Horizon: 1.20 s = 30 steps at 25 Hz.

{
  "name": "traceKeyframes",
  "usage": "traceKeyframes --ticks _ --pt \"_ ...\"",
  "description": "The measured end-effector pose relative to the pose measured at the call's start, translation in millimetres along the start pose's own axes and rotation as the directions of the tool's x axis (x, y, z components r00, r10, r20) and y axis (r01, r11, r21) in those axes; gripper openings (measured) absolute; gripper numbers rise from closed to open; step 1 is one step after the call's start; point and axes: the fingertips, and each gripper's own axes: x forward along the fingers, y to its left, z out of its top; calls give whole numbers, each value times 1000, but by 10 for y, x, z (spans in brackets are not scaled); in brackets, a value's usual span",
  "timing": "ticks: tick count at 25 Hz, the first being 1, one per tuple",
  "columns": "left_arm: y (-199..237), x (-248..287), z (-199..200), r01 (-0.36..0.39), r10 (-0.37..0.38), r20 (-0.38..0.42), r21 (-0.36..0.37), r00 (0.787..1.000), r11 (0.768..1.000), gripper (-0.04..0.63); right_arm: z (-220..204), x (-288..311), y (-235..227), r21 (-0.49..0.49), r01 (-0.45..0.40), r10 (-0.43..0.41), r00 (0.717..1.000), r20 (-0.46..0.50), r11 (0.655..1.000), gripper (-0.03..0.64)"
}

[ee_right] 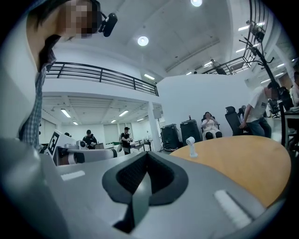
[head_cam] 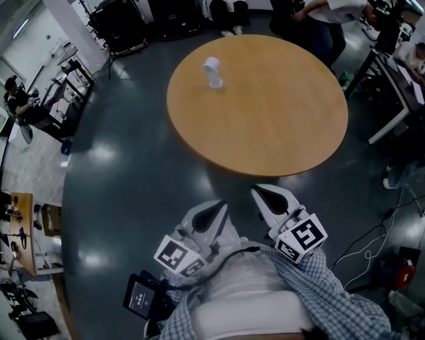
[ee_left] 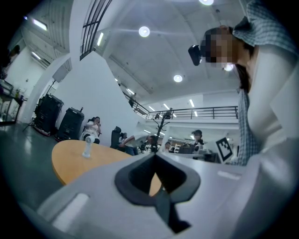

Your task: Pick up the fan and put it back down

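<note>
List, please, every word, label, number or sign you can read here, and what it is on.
No words or numbers can be read.
Marker cube on the left gripper: square black-and-white pattern, no letters.
Marker cube on the right gripper: same kind of pattern.
Small screen at the person's waist: print too small to read.
Fan: no print visible.

The round tan wooden worktop point(head_cam: 279, 126) lay open over its near, middle and right parts. Its one obstacle, a small white upright fan point(head_cam: 212, 72), stood toward the far left rim with free surface on every side. An open strip of dark glossy floor point(head_cam: 133, 199) ran between the near rim and the left gripper point(head_cam: 216, 211) and right gripper point(head_cam: 264, 194). A person in a white shirt point(head_cam: 332, 13) bent close behind the far right rim.
</note>
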Motion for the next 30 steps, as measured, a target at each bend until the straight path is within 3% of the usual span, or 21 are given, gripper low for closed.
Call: traceKeyframes --ticks 8,20,27,30 --pt "370 261 -6 3 -3 -7 -3 1000 1000 -2 -9 287 -284 -36 33 -35 999 -30 999 3" --pt "1469 965 367 53 -53 -30 -8 998 999 -2 377 1374 -945 -41 18 -18 1000 -2 999 2" --pt "2096 1073 710 95 -92 -86 21 992 995 -2 543 2115 -1145 -123 67 -73 996 -43 990 5" --pt "2147 1106 731 108 -108 -89 1 990 994 -2 476 2213 -1274 -160 56 -71 994 -88 985 50"
